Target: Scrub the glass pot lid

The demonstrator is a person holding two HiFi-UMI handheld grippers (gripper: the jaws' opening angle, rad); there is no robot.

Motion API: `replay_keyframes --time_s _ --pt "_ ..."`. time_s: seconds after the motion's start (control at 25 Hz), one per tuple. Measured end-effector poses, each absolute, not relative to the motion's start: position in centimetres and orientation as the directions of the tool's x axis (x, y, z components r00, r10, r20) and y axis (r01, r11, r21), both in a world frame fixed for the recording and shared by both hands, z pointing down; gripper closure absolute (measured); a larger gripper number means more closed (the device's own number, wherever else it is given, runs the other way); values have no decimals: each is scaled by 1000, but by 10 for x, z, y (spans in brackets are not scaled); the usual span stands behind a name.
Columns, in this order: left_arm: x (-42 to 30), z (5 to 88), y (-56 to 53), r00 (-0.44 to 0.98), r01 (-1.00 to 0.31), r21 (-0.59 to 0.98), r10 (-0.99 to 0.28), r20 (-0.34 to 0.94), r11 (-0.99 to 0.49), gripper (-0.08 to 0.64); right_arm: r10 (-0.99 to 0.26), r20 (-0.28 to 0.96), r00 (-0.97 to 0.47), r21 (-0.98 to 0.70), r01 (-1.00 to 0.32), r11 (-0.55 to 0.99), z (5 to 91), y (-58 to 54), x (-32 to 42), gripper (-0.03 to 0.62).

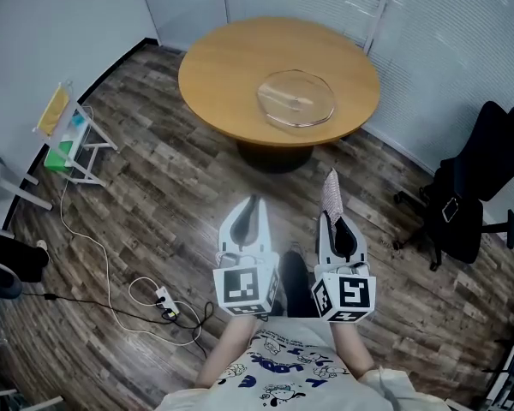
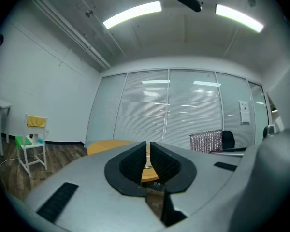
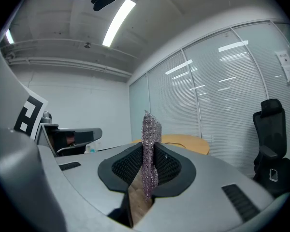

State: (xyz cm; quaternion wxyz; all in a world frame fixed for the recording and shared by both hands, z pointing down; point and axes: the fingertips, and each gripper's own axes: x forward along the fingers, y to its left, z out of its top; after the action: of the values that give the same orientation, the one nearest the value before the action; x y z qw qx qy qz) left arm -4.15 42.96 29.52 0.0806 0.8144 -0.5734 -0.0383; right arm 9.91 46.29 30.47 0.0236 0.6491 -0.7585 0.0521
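Note:
The glass pot lid (image 1: pixel 295 98) lies flat on a round wooden table (image 1: pixel 223 71) well ahead of both grippers. My left gripper (image 1: pixel 254 202) is shut with nothing between its jaws; in the left gripper view it (image 2: pixel 148 153) points level at the table (image 2: pixel 104 146). A glittery pink-silver scrub cloth (image 1: pixel 331 193) stands upright, clamped in my right gripper (image 1: pixel 330 217). In the right gripper view the cloth (image 3: pixel 150 149) rises above the black pads (image 3: pixel 170 164), and the table (image 3: pixel 189 142) shows behind it. Both grippers hang side by side over the floor, short of the table.
A black office chair (image 1: pixel 475 191) stands at the right by the blinds. A small white rack (image 1: pixel 67 135) with yellow and green items sits at the left wall. A power strip (image 1: pixel 165 302) and white cable lie on the wood floor at lower left.

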Motion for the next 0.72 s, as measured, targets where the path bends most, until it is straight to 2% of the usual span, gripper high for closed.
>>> replay_keyframes --time_s 0.72 --pt "-20 300 280 246 -955 183 -968 56 -232 528 -962 120 -246 -38 -969 243 306 296 126 517"
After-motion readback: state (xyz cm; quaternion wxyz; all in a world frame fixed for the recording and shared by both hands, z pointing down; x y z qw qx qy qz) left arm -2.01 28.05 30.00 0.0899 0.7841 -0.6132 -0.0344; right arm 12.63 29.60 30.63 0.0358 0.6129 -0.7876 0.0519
